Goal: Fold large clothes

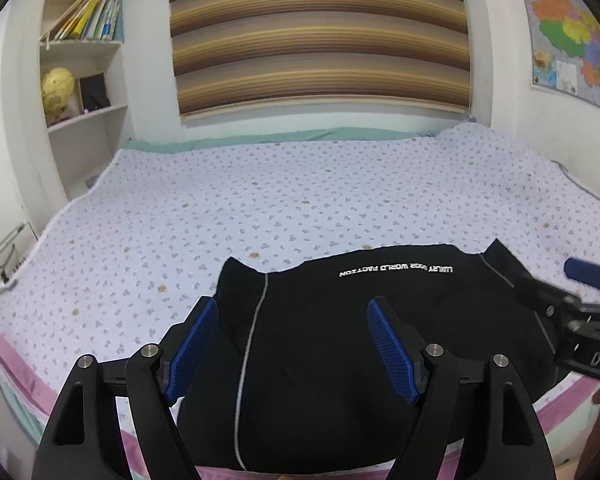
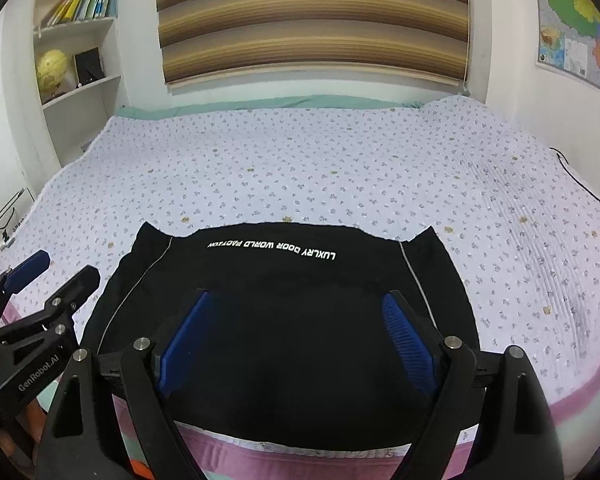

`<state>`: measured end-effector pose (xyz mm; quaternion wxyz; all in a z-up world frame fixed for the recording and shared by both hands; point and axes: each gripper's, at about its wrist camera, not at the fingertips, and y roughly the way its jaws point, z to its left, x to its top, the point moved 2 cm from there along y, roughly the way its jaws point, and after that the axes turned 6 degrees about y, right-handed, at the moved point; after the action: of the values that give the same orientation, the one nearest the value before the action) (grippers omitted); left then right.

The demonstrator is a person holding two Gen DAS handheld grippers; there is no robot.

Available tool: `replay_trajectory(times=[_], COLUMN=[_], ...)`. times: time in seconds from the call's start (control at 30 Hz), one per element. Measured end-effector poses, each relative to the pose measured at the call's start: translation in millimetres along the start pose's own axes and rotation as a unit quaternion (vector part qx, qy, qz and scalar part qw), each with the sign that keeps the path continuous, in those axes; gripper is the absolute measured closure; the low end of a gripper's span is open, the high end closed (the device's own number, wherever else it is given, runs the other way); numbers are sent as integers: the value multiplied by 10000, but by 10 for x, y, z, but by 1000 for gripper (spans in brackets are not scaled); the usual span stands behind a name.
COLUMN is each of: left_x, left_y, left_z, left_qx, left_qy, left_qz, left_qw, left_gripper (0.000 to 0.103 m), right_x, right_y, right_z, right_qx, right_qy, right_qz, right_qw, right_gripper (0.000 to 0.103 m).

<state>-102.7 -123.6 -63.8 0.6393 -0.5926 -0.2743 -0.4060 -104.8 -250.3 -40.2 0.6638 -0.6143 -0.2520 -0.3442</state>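
the black fabric garment with white lettering and thin grey piping (image 2: 284, 320) lies flat in a folded block at the near edge of the bed with the pale flower-print quilt (image 2: 300, 168). the left hand-held gripper (image 1: 292, 354) and right hand-held gripper (image 2: 296, 340) hover above it, jaws spread wide, gripping nothing. one fold looks finished; next likely calls for pinching two edges for another fold. the white corner shelf (image 1: 80, 116) holds upright books, a yellow globe (image 1: 57, 92) and a dark frame.
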Motion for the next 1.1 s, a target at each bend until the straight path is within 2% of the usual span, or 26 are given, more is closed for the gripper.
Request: replay_trajectory(times=[0.3,0.83,1.1], left_x=[-39,-104,-103], left_y=[61,141,92], left_z=[-40,-118,-122], left_qx=[-168,-219,-314], left_qy=[-92,-107,-189], left_qz=[131,345,262], left_qw=[9997,9991,9990], left_gripper=[25,25,25], right_x=[-20,-64,-88], right_y=[62,99,104], right_z=[-61,-67,-36], right_qx=[17,56,43], right_qy=[2,-19,-21], right_qz=[80,205,235], right_qw=[10000,9998,9997], right_gripper=[15,15,15])
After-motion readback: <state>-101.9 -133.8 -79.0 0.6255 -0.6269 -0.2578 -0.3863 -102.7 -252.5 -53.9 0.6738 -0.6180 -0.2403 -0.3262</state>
